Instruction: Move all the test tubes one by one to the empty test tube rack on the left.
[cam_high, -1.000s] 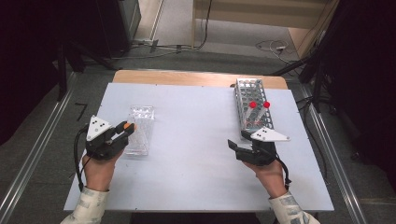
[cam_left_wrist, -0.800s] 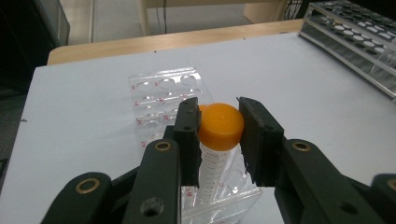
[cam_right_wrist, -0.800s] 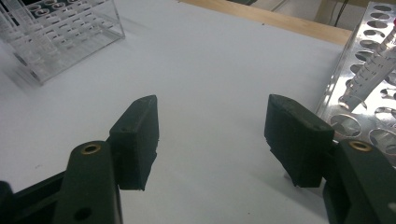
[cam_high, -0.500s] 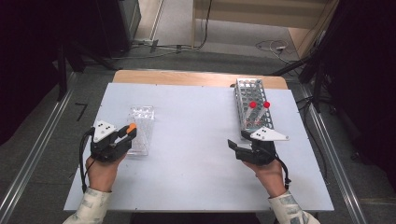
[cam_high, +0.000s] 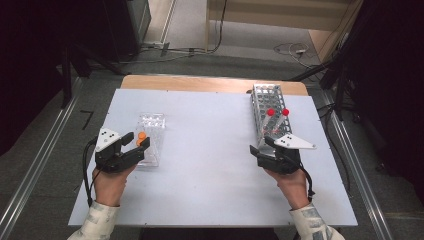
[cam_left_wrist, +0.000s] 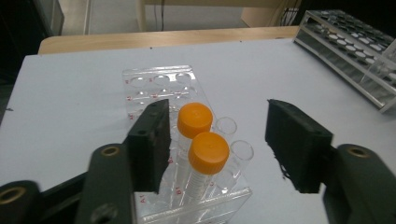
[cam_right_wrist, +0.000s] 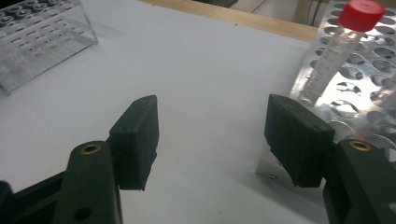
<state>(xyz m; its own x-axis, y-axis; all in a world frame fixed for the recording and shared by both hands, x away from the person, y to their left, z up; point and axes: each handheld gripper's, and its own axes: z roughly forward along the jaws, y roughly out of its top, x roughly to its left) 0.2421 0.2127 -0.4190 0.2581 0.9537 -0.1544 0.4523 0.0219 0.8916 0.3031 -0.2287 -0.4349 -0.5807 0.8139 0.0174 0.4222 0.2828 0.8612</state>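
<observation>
At the table's near left, the left tool (cam_left_wrist: 215, 149) stands with jaws apart around two orange-capped tubes (cam_left_wrist: 200, 140) in a clear rack (cam_high: 150, 136). Best to centre on one cap, then close squarely. The right tool (cam_high: 270, 152) waits, jaws parted, beside the metal rack (cam_high: 267, 102).

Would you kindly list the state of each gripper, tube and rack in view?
Left gripper: open, jaws astride the orange-capped tubes.
Right gripper: open, empty.
Orange-capped tubes: capped, upright in the clear rack.
Red-capped tubes: capped, standing in the metal rack.
</observation>
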